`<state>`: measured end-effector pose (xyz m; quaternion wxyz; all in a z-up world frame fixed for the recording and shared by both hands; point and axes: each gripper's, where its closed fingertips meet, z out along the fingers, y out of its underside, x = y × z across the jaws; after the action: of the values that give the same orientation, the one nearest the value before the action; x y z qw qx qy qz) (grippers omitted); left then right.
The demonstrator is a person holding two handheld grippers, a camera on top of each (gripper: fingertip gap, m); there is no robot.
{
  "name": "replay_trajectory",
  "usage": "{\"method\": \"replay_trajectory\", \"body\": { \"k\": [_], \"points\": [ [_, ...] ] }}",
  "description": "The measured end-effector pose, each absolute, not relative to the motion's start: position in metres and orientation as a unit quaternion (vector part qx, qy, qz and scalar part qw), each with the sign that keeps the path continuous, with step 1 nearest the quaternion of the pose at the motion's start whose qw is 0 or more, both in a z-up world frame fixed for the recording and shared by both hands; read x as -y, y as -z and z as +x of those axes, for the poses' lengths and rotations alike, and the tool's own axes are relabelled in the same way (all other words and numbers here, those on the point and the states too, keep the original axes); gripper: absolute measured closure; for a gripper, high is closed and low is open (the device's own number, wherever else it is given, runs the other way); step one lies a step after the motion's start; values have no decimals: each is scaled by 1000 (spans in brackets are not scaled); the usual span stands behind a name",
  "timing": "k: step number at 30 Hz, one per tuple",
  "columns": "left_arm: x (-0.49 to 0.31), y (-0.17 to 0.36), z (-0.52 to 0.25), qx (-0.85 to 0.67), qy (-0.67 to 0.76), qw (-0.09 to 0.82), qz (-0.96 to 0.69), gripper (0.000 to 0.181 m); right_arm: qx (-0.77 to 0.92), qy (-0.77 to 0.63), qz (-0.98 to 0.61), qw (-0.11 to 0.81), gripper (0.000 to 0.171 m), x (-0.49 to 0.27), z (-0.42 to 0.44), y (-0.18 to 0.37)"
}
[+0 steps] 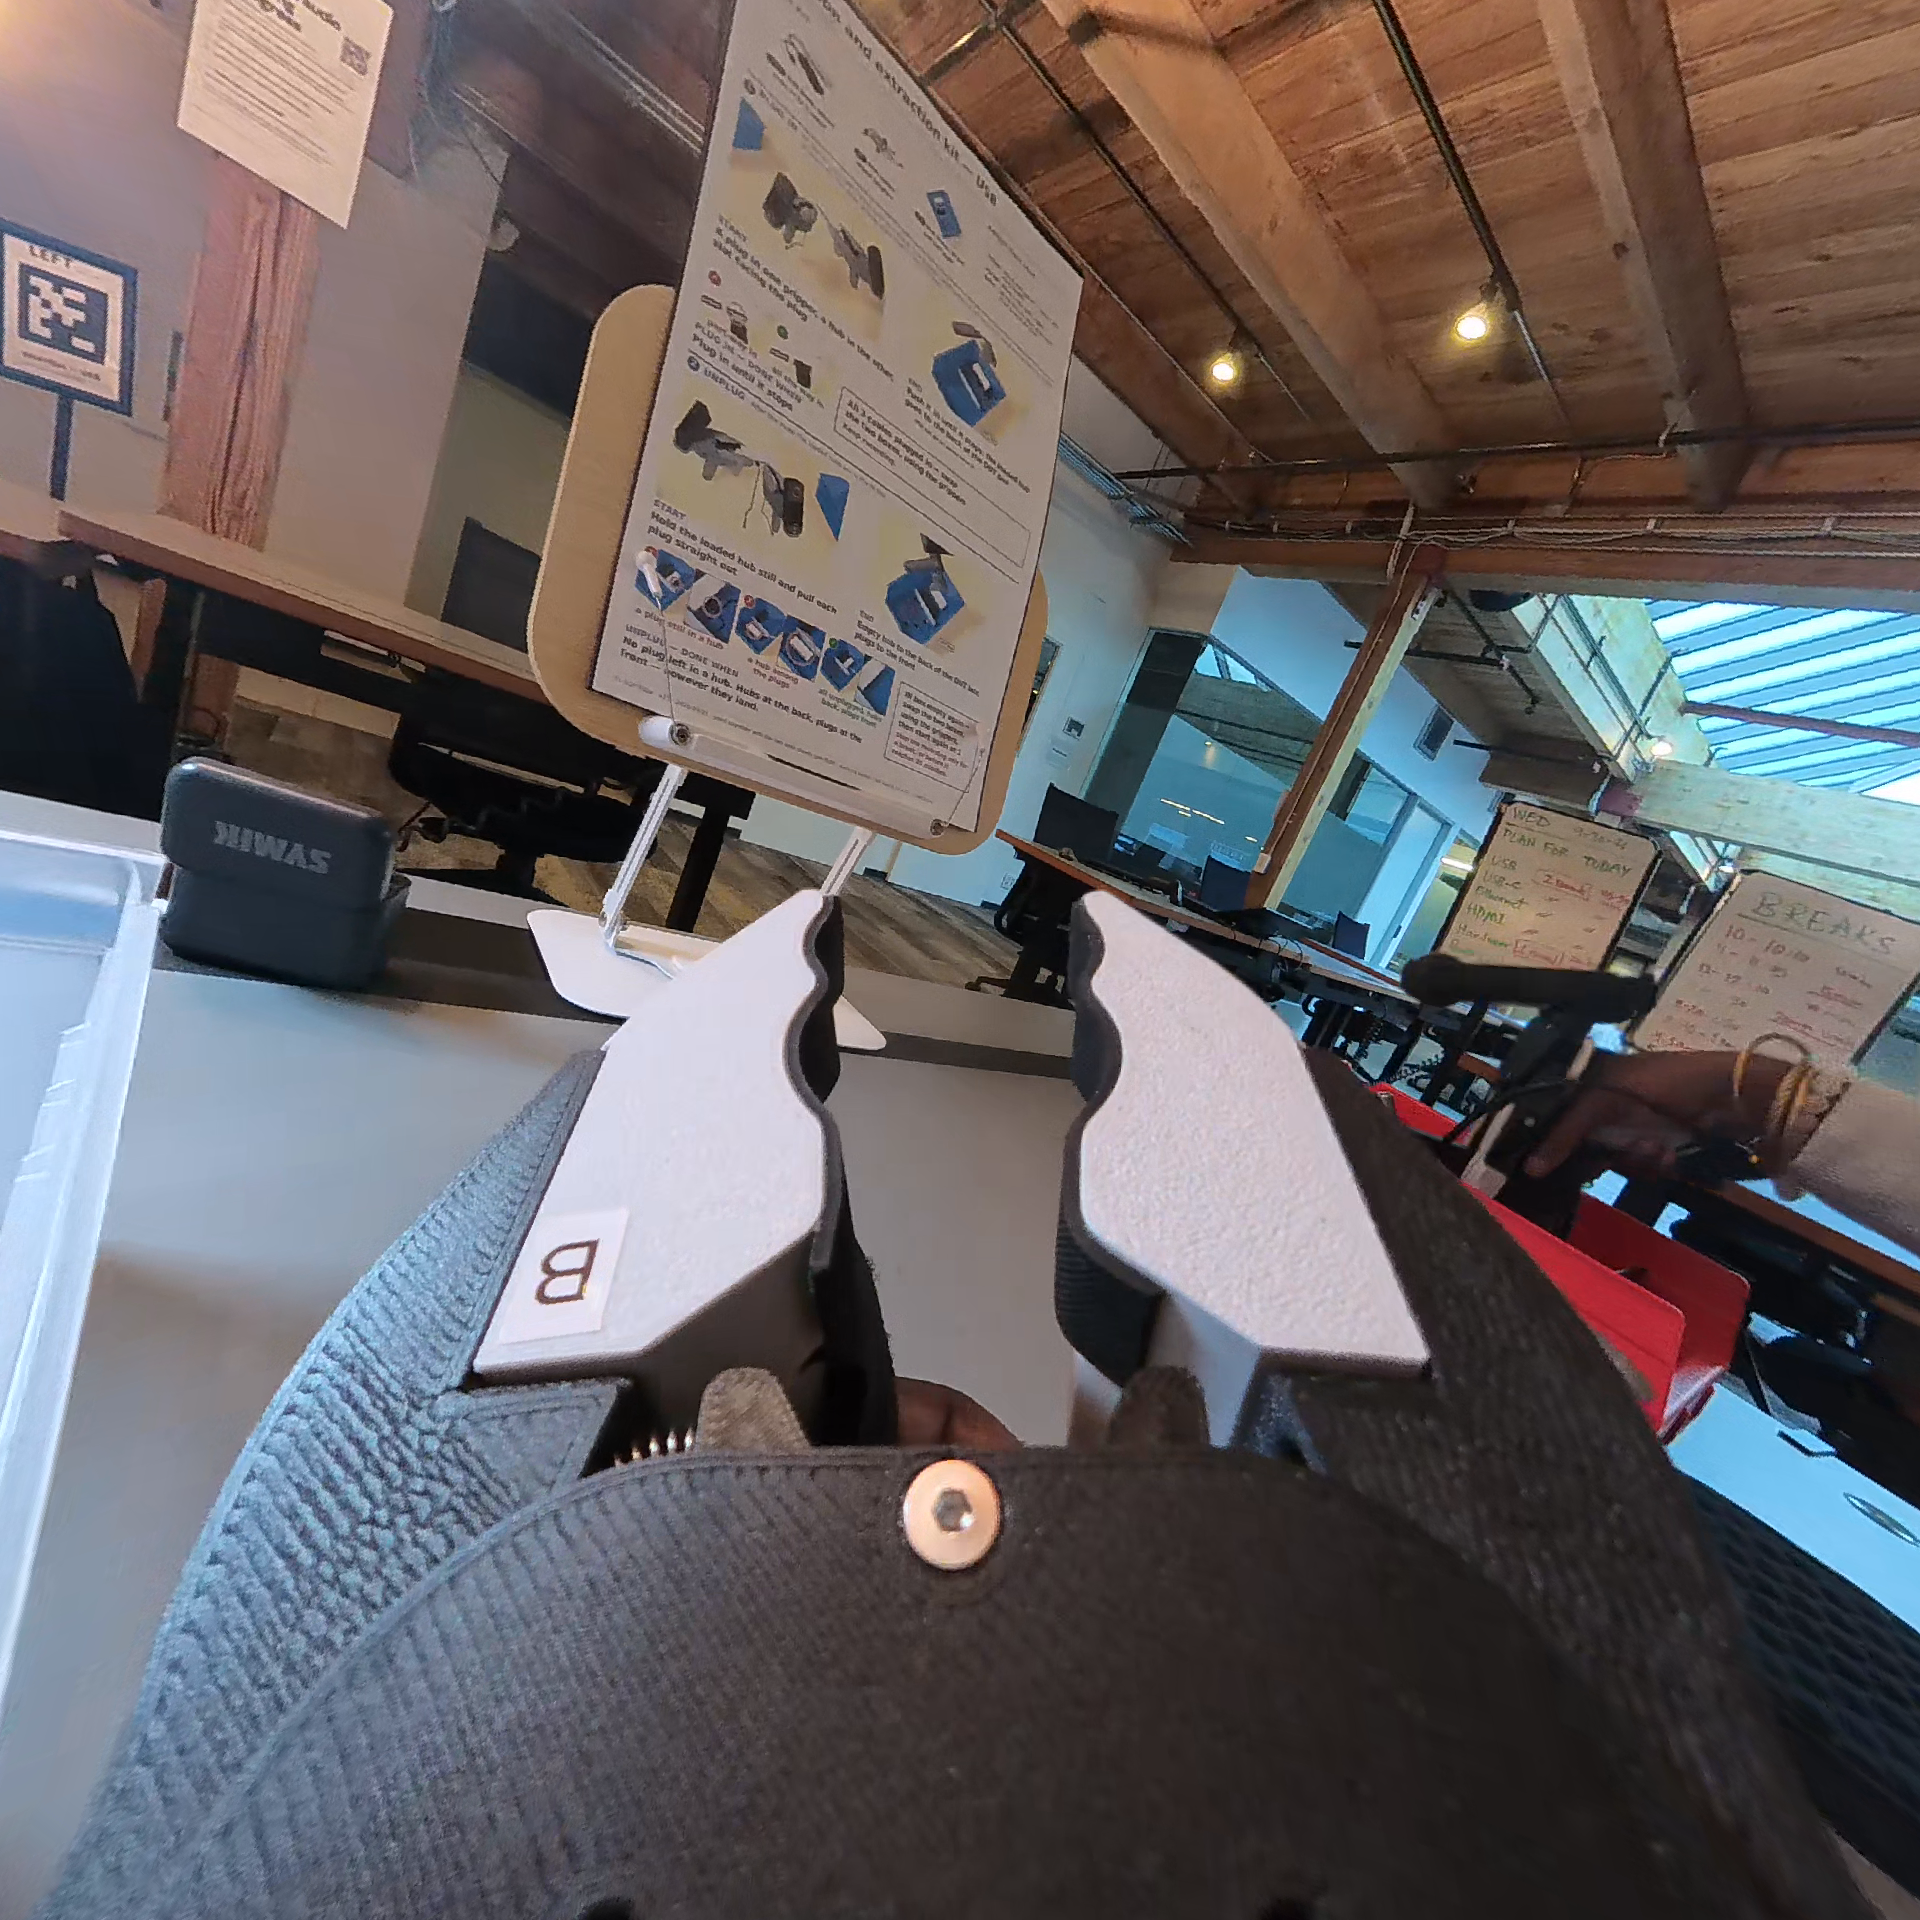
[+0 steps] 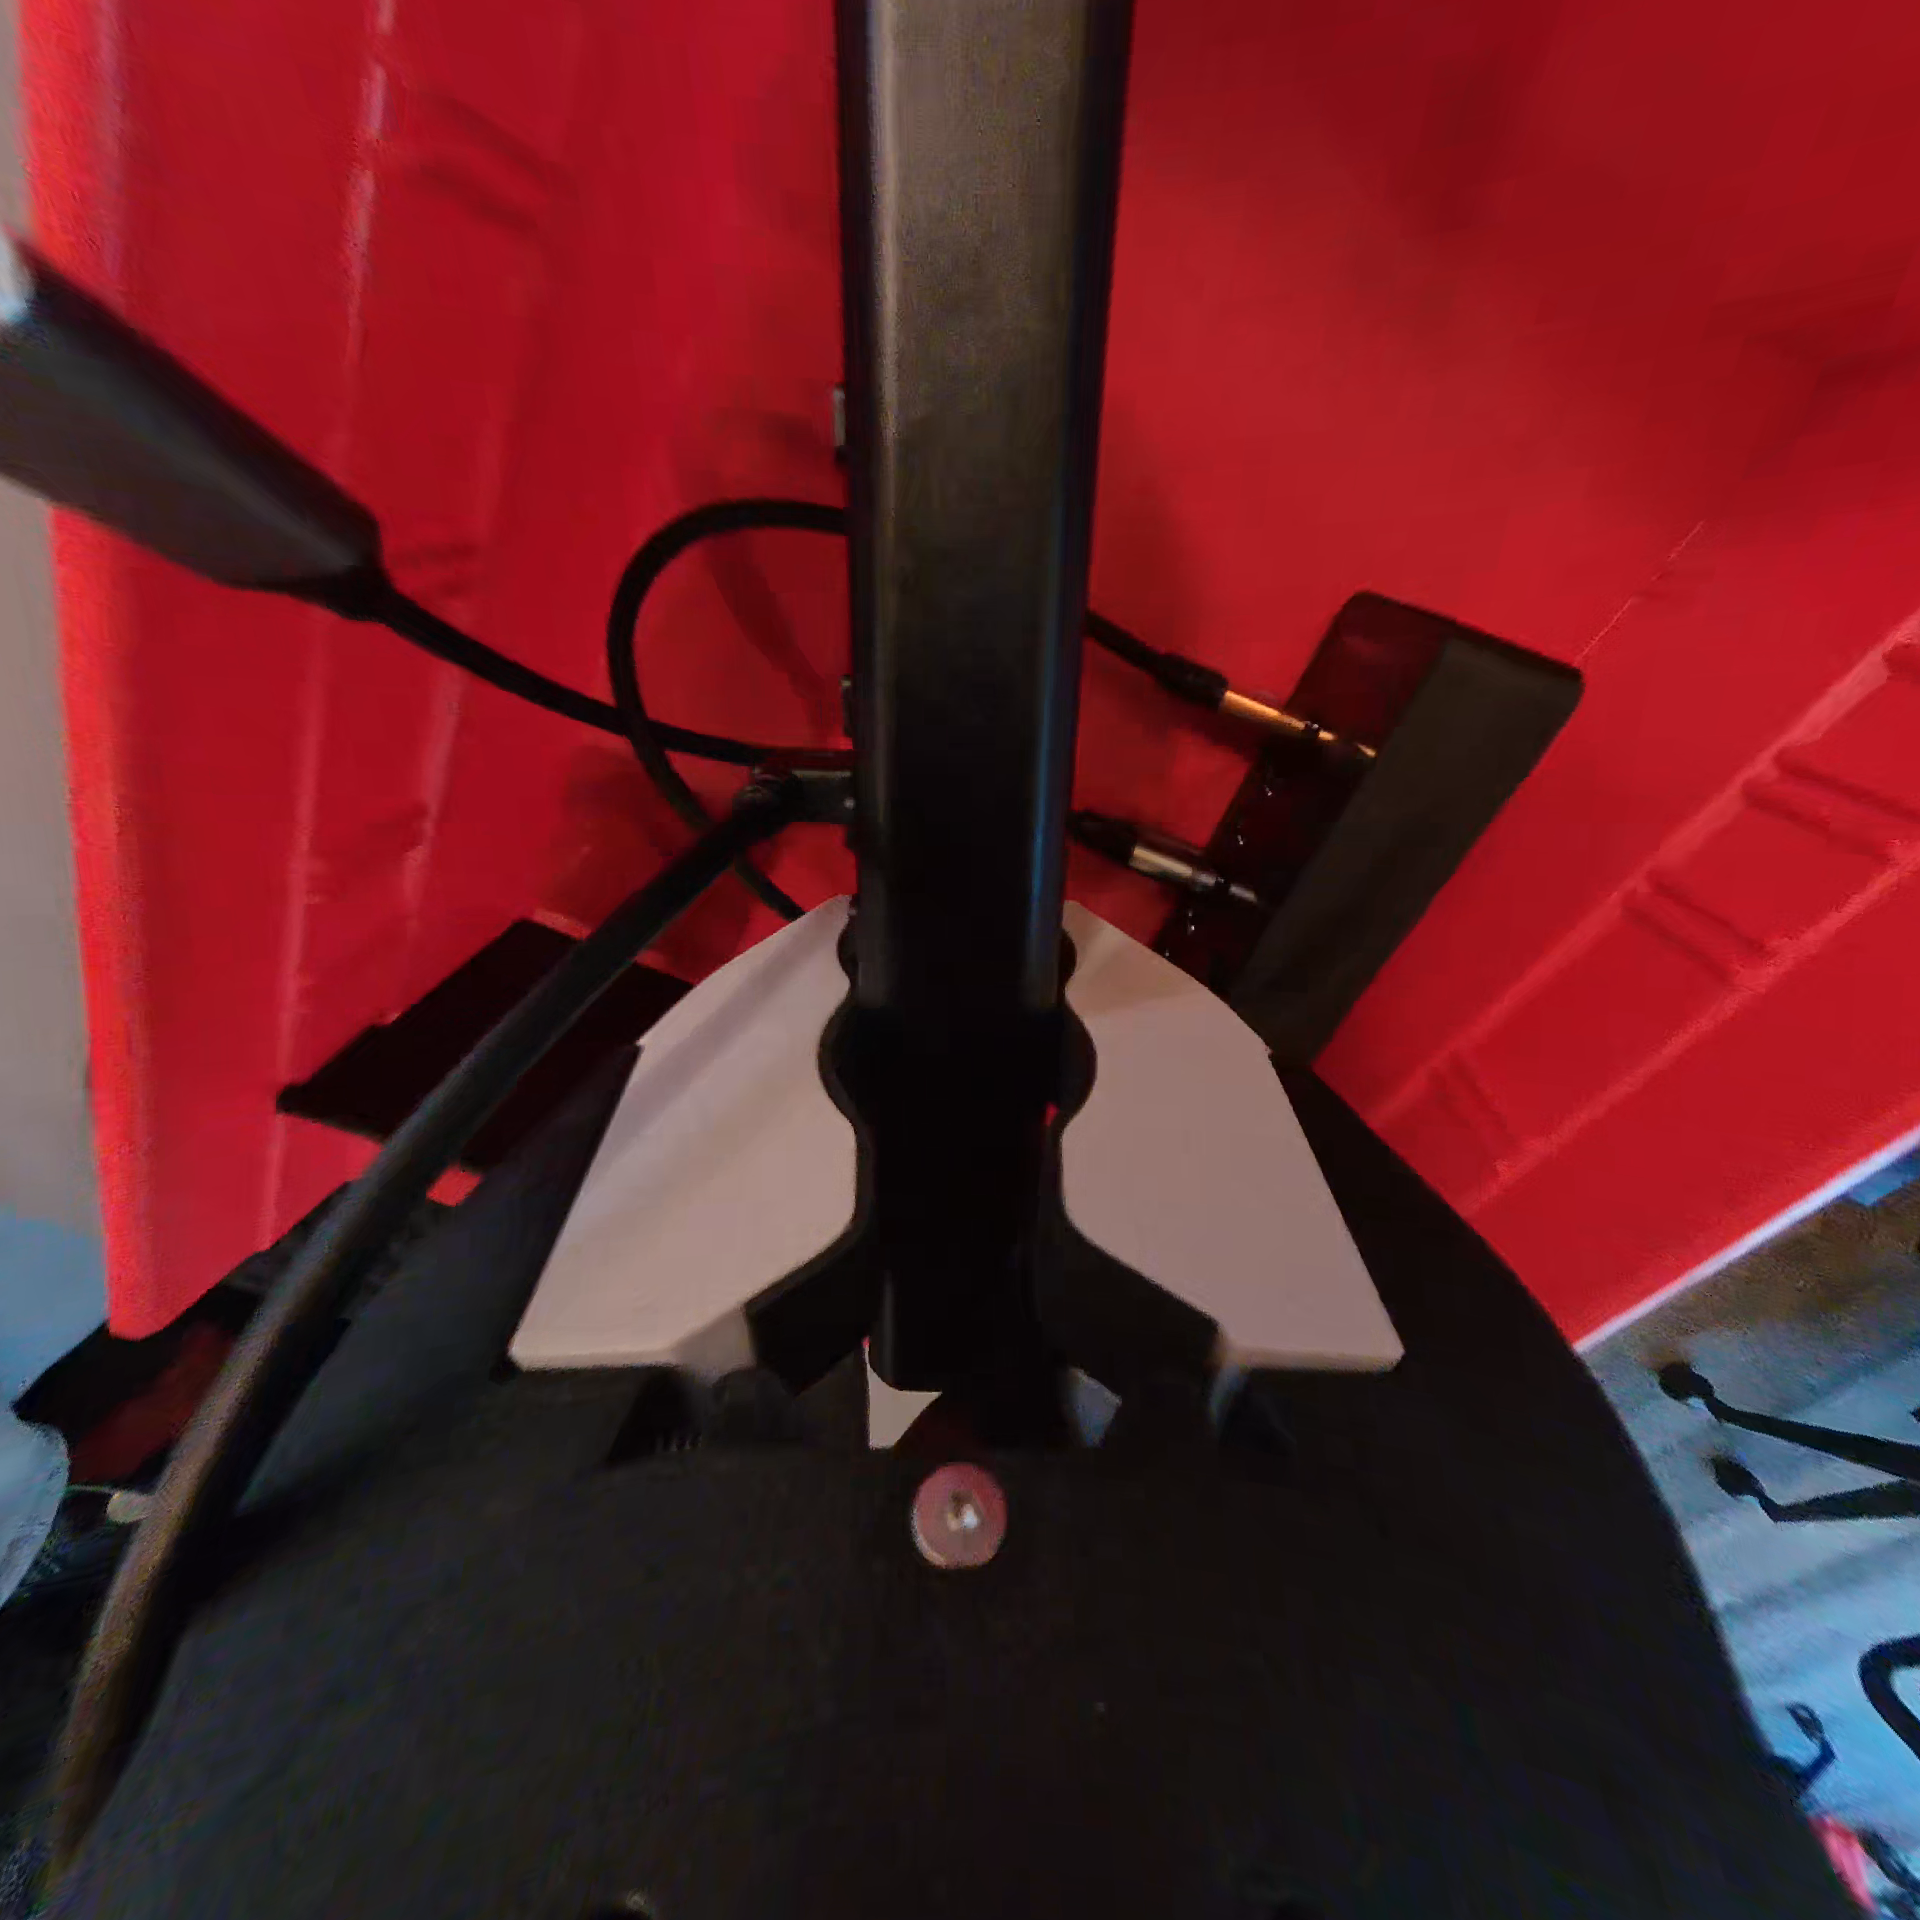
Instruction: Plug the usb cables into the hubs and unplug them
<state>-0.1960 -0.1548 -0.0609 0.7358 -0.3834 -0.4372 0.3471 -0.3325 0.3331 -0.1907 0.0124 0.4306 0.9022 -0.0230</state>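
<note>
My left gripper point(image 1: 951, 940) is open and empty, held above the grey table point(image 1: 312, 1143) and pointing at an instruction sheet. My right gripper point(image 2: 961, 935) is shut on a long dark USB hub point(image 2: 977, 416) that sticks out forward over a red bin point(image 2: 1507, 312). In the bin lies a second dark hub point(image 2: 1444, 769) with two black cables plugged in by metal plugs point(image 2: 1273, 717). A third dark hub point(image 2: 166, 436) with its cable is blurred at the left. In the left wrist view the right gripper point(image 1: 1538, 1049) and a hand show over the red bin point(image 1: 1631, 1299).
An instruction sheet on a white stand point(image 1: 831, 416) faces me at the table's back. A dark grey case point(image 1: 275, 873) sits back left. A white tray point(image 1: 62, 1039) lies along the left edge. Black cables point(image 2: 644, 665) loop across the bin floor. The tips of one gripper are about 55 centimeters away from the tips of the other.
</note>
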Motion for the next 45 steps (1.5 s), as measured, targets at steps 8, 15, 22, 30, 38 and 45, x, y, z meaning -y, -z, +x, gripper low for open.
{"method": "replay_trajectory", "body": {
  "k": [8,15,22,30,38,45],
  "points": [
    [155,61,-196,439,-341,739,-380,140,-901,28,434,-3,140,-324,-343,208],
    [154,61,-195,435,-351,734,-386,140,-885,111,442,-93,148,-316,-376,174],
    [154,60,-195,435,-351,734,-386,140,-771,384,360,-357,147,-306,-420,38],
    [153,60,-195,434,-352,733,-387,141,-445,689,187,-541,69,-311,-309,-139],
    [151,59,-194,430,-359,731,-390,140,-478,686,246,-491,52,-287,-226,-80],
    [150,60,-194,429,-363,727,-395,140,-735,435,394,-340,68,-261,-212,140]
  ]
}}
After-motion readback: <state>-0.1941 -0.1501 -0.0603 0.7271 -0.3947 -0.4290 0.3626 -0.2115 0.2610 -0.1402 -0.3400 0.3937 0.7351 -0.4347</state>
